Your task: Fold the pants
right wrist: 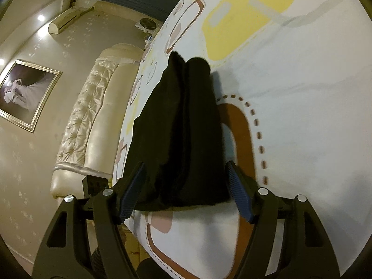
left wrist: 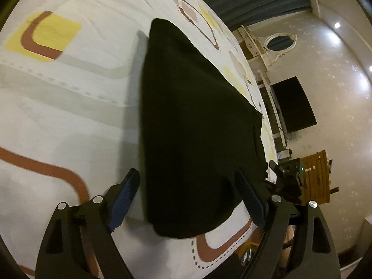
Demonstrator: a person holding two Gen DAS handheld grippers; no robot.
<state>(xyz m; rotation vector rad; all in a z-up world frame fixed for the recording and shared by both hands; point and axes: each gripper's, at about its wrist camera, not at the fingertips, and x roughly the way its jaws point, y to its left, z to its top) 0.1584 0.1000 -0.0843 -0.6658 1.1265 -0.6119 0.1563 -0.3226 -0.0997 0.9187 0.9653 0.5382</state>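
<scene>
Both jaws gape wide, gripping nothing, over black folded pants (left wrist: 195, 125) on patterned bedsheet (left wrist: 69, 116)

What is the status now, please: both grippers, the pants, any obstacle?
Left gripper open, right gripper open, neither holding cloth. Black pants lying folded lengthwise on the bed sheet. Nothing in the way.

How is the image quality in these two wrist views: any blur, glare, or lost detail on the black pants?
Left wrist view: strong fisheye curving; the black fabric pants are underexposed with almost no fold detail, their edges slightly soft; ceiling spotlights glare on the right. Right wrist view: same distortion; a centre seam shows faintly on the pants, which cast a soft shadow on the patterned white bedsheet.
</scene>
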